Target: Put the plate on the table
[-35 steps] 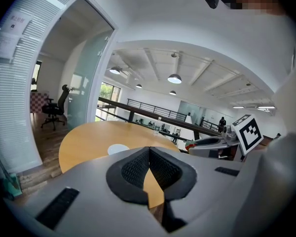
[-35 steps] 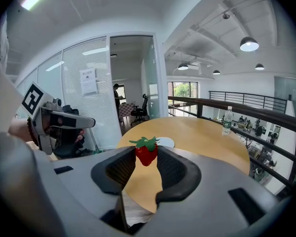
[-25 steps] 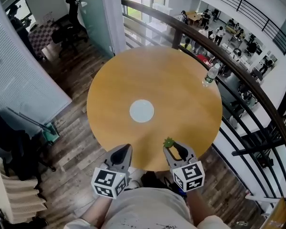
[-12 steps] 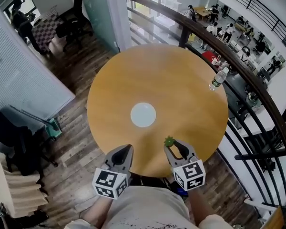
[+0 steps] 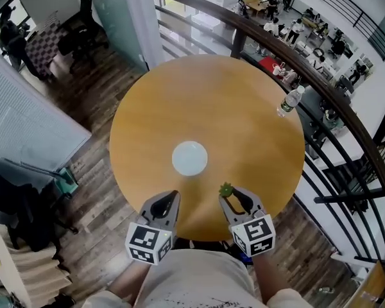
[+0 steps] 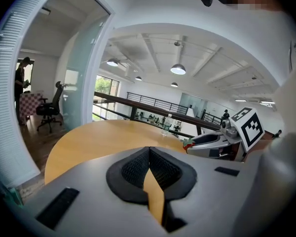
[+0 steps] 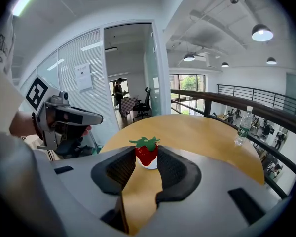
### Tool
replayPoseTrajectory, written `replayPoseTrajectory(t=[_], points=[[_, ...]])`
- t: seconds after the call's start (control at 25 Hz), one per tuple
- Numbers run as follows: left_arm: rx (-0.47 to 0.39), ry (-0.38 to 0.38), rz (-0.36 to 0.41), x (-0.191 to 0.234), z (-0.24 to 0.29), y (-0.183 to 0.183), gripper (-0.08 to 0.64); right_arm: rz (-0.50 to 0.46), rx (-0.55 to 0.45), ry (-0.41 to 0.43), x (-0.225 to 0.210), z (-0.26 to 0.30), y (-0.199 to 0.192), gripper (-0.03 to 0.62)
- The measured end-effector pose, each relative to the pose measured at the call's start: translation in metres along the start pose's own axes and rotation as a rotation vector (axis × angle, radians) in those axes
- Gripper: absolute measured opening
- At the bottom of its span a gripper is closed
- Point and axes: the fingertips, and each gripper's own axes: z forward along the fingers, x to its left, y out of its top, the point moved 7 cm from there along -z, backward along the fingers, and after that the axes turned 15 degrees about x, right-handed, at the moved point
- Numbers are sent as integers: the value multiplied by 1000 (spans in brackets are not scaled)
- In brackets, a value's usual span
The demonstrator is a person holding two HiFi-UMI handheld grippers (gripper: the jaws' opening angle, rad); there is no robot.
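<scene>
Right gripper clamped on strawberry; left gripper jaws together, empty; plate, apparently, already on table; keep strawberry level, release low over plate.

The left gripper and right gripper have smooth grey shells, black ribbed pads and, on each, a white cube printed with black square markers. The person wears a pale T-shirt flecked with dark print.
</scene>
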Motion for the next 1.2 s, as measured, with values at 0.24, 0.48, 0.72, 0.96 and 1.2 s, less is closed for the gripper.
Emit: replayPoseTrajectory(t=[0.24, 0.48, 0.72, 0.96, 1.2], points=[[25, -21, 27, 23, 19, 6, 23, 28, 25, -11, -3, 24, 9, 147], [44, -29, 9, 48, 34, 7, 23, 26, 46, -4, -3, 53, 22, 147], [52, -35, -9, 70, 48, 5, 23, 28, 84, 6, -2, 88, 25, 147], [71, -37, -17, 86, 65, 0, 23, 21, 115, 3, -9, 120, 24, 147], [91, -47, -31, 98, 85, -8, 23, 13, 143, 4, -16, 150, 17, 147]])
